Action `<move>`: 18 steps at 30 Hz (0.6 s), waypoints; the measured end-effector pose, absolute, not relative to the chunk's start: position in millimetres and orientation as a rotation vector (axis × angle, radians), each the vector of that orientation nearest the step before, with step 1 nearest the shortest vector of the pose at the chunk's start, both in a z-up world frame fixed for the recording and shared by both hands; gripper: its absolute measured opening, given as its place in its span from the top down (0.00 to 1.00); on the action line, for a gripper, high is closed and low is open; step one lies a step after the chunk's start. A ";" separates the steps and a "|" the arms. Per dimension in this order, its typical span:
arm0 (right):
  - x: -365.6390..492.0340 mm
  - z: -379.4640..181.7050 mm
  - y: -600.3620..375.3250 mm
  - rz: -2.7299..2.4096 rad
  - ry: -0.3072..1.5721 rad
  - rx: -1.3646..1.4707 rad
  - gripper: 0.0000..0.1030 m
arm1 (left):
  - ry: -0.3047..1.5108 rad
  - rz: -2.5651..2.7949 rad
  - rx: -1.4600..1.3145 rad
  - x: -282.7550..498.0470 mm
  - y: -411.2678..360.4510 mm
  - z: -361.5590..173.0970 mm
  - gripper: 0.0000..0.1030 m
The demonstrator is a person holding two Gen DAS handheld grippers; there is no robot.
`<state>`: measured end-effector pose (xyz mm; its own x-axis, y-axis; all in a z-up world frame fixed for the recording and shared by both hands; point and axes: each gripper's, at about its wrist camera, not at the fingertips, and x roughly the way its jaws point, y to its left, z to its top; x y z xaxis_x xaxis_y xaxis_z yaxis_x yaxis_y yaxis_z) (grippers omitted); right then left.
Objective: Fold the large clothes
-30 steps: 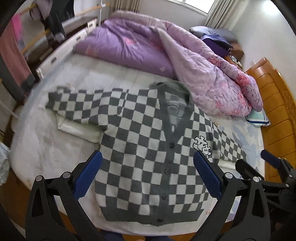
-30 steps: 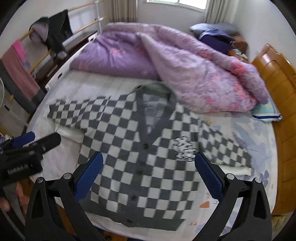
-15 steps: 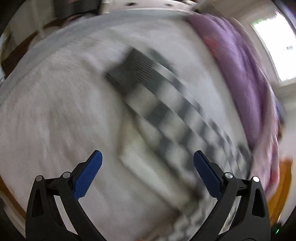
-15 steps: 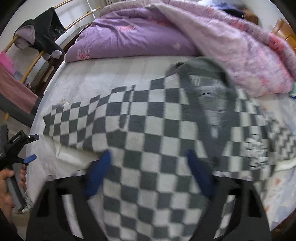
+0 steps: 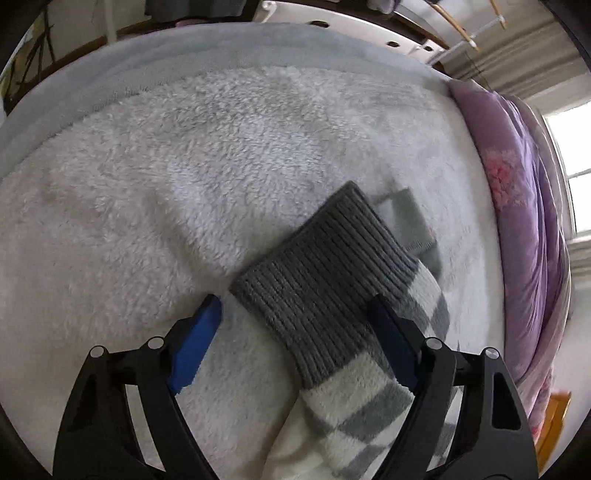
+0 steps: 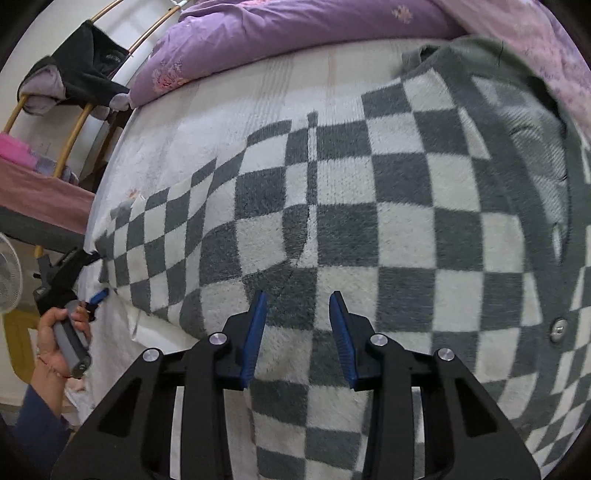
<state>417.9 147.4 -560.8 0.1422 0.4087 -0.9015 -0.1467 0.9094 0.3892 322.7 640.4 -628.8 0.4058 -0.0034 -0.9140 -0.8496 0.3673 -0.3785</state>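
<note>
Left wrist only: cuff (image 5: 325, 291) btwn closing left tool (image 5: 299, 325); right tool (image 6: 299, 314) closing over cardigan (image 6: 369, 206).

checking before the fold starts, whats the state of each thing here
cardigan: spread flat on the bed, buttoned, unfolded
sleeve cuff: lying on the fleece blanket, between the left jaws
left gripper: jaws closing around the cuff, not yet pressing
right gripper: jaws closing over the cardigan's body
purple duvet: bunched at the far side
</note>
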 end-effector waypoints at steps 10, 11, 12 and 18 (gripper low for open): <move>427.9 -590.7 157.4 0.432 1.413 0.308 0.97 | 0.855 0.604 -0.959 300.2 632.6 -561.4 0.92; 428.8 -595.8 155.9 0.427 1.430 0.317 0.98 | 0.826 0.576 -0.942 297.8 626.5 -546.0 0.92; 429.4 -603.6 155.5 0.414 1.451 0.315 0.99 | 0.794 0.541 -0.923 296.5 618.0 -528.6 0.92; 435.0 -645.6 150.3 0.411 1.537 0.364 1.00 | 0.669 0.405 -0.778 317.0 542.8 -439.6 0.92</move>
